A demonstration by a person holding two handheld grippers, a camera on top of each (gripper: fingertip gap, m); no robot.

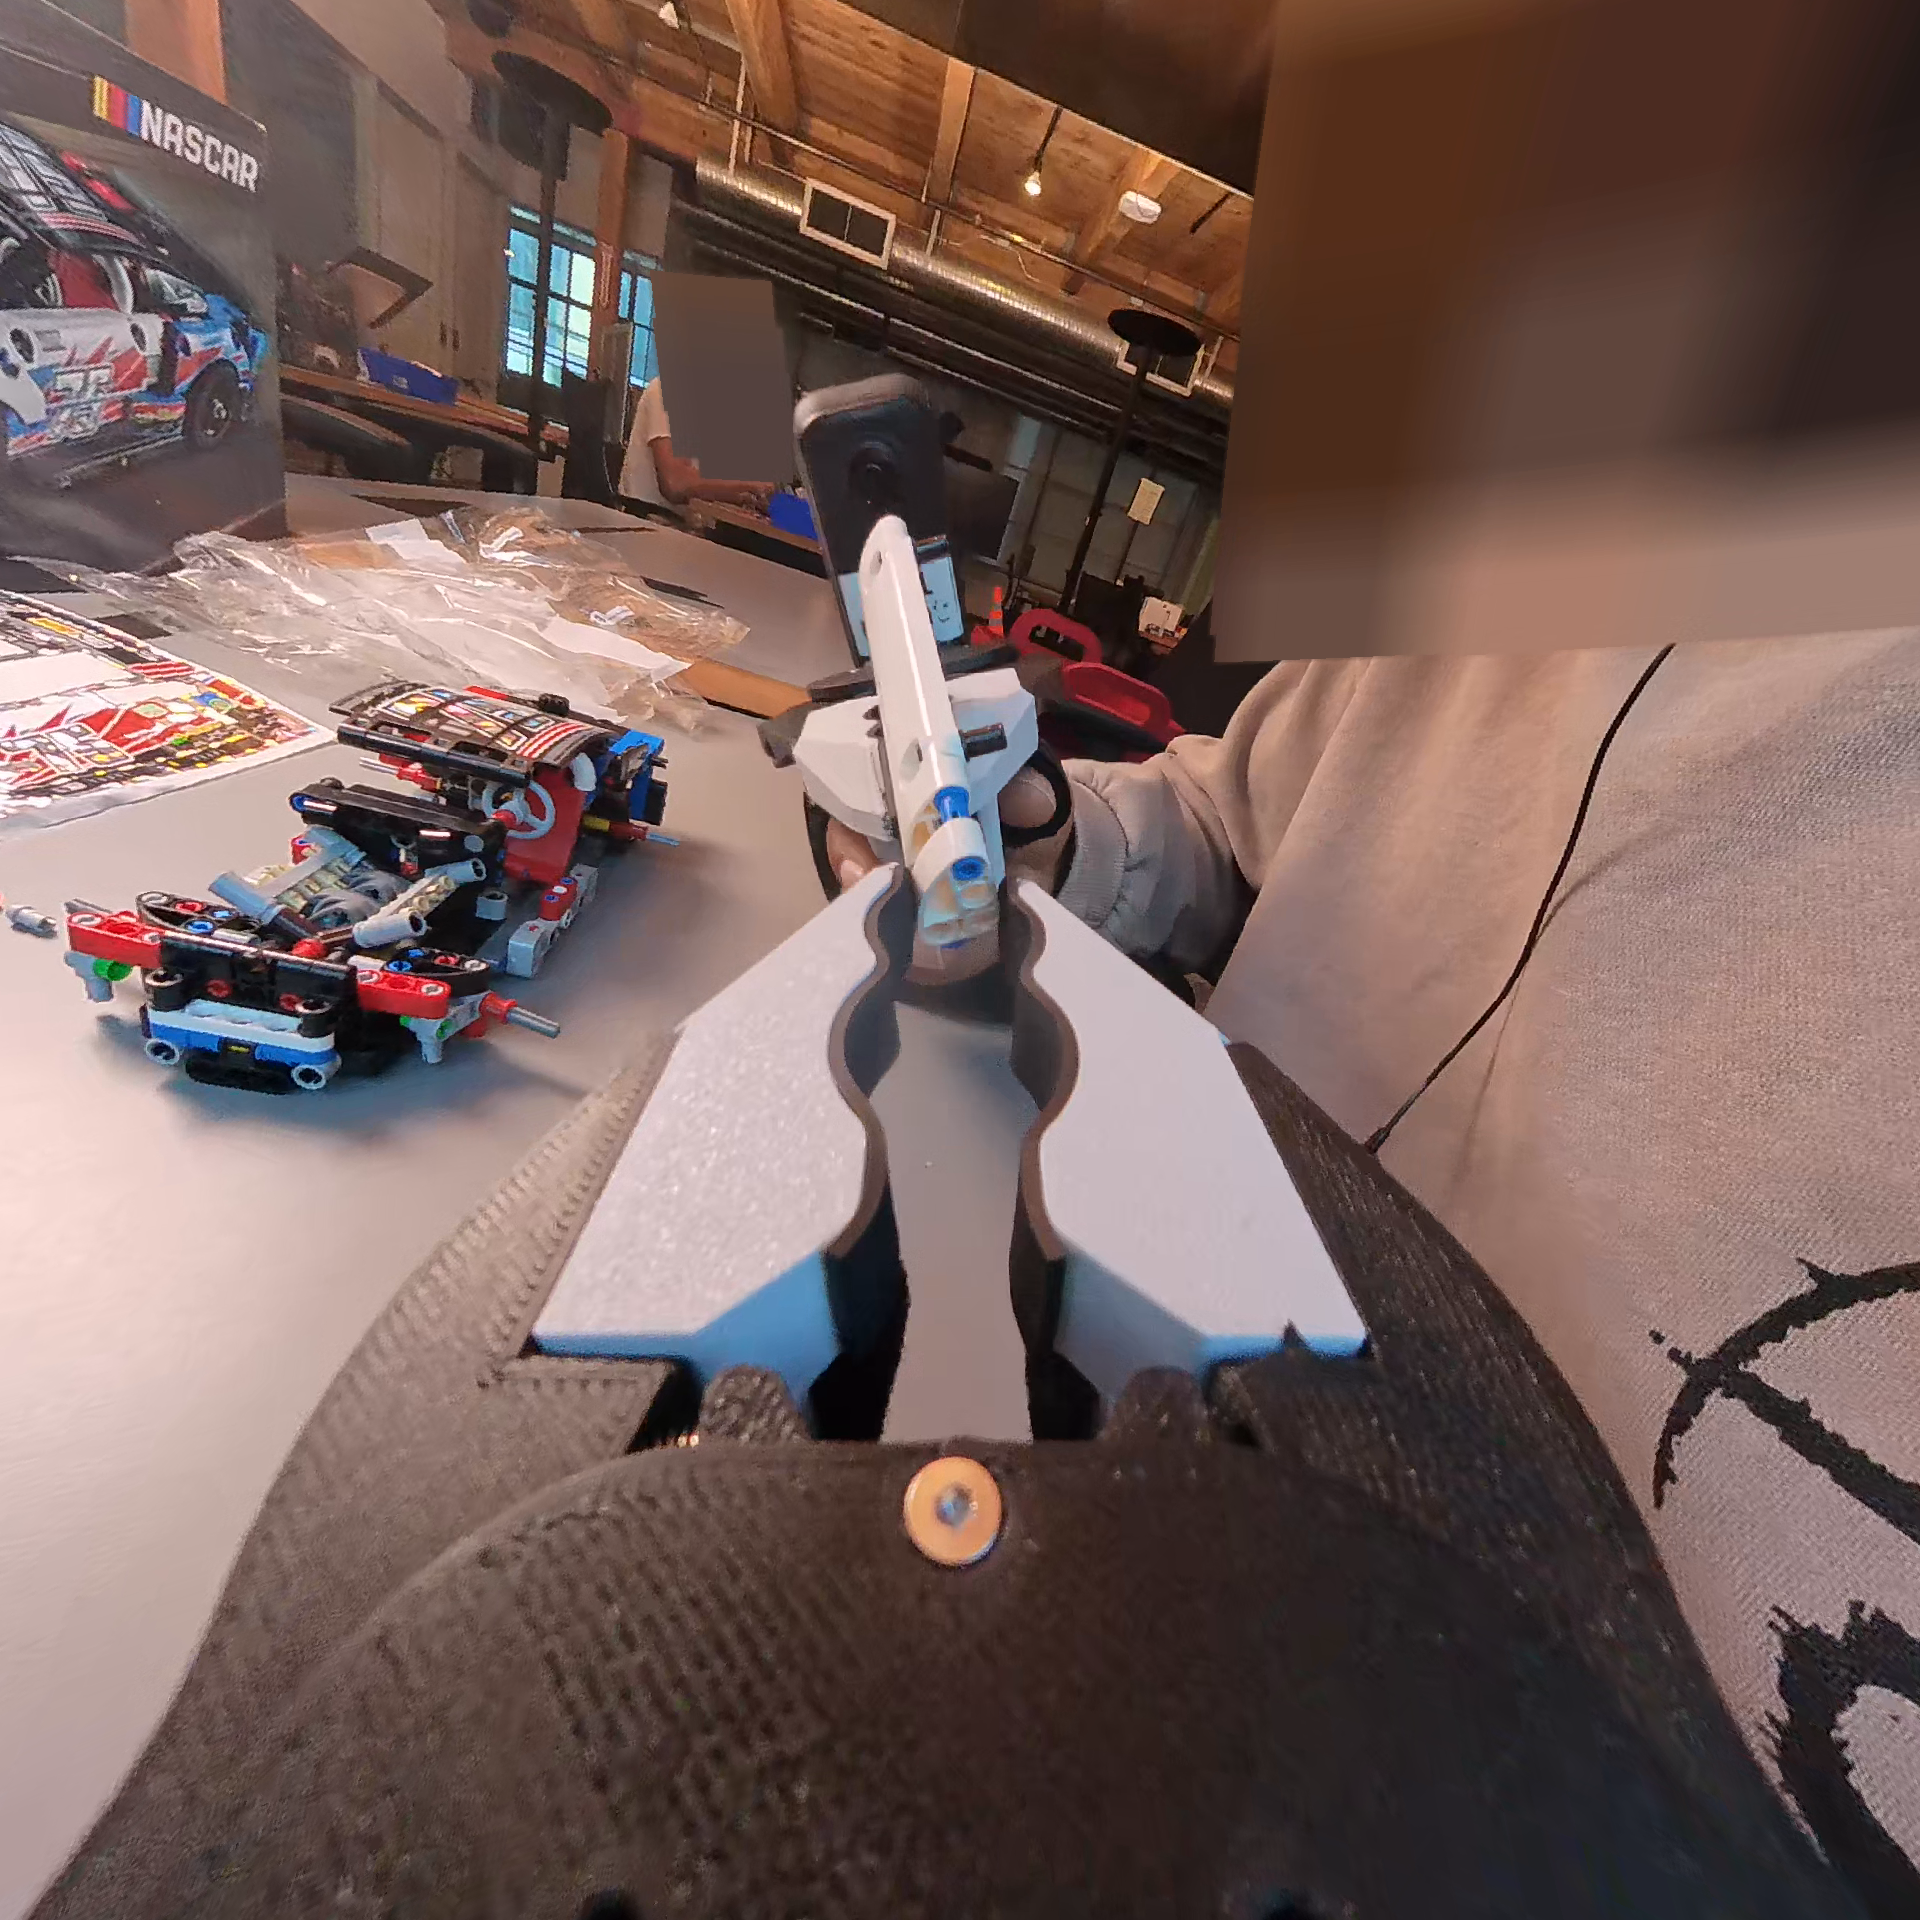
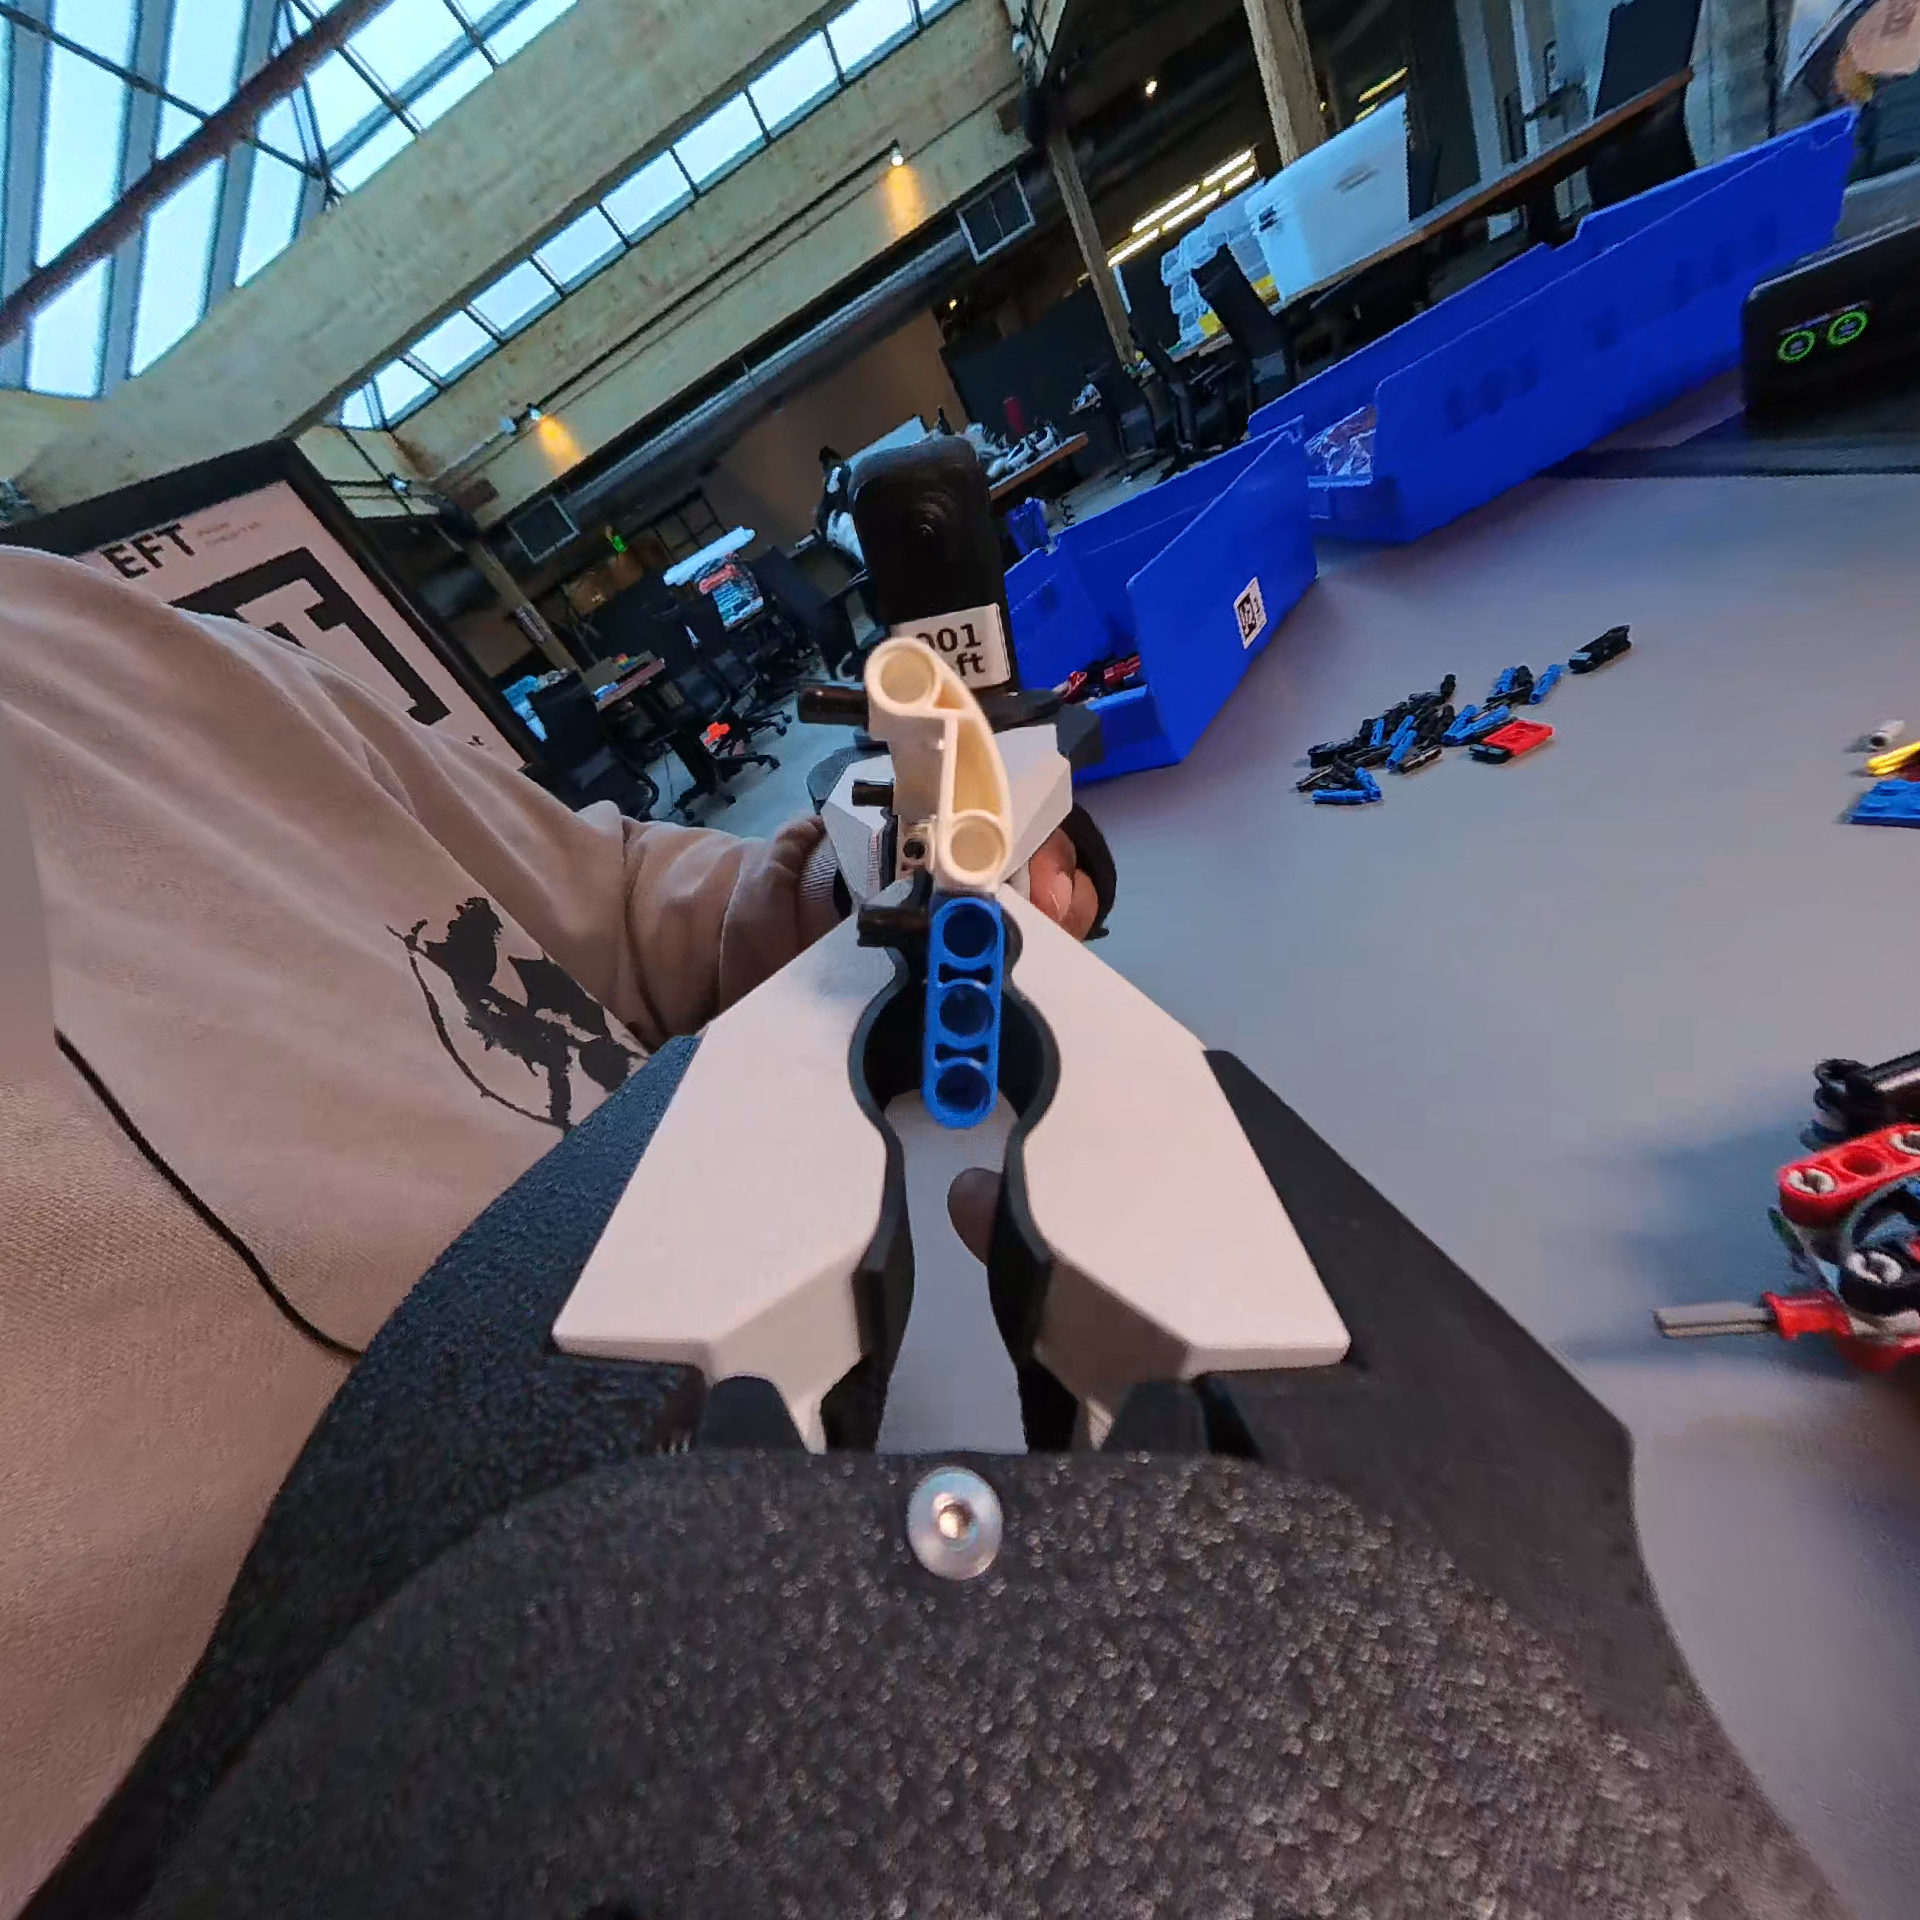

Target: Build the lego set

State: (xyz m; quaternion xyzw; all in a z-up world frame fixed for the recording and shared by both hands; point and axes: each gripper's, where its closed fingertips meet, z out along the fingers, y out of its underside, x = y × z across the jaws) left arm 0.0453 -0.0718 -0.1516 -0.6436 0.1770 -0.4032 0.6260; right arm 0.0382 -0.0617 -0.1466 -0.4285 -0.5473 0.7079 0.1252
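Note:
My left gripper (image 1: 954, 904) is shut on the near end of a long white Lego panel (image 1: 914, 665) with blue pins, held up in the air. My right gripper (image 2: 961, 935) is shut on a short blue beam (image 2: 961, 1008) that meets the white curved panel (image 2: 940, 769) at its far end. The two grippers face each other closely; the right gripper (image 1: 997, 717) shows behind the panel, and the left gripper (image 2: 1039, 779) shows beyond the beam. I cannot tell whether beam and panel are fully joined. The part-built car model (image 1: 364, 894) sits on the grey table (image 1: 208, 1299) to the left.
A sticker sheet (image 1: 104, 707), the set's box (image 1: 125, 312) and empty plastic bags (image 1: 416, 592) lie behind the car. Blue bins (image 2: 1195, 592) and loose blue and black pins (image 2: 1423, 727) lie on the table. The person's beige sweatshirt (image 1: 1558, 987) is close by. The grippers are tip to tip, or close to it. The part-built car model (image 1: 364, 894) is about equally far from each gripper, around 20 cm.

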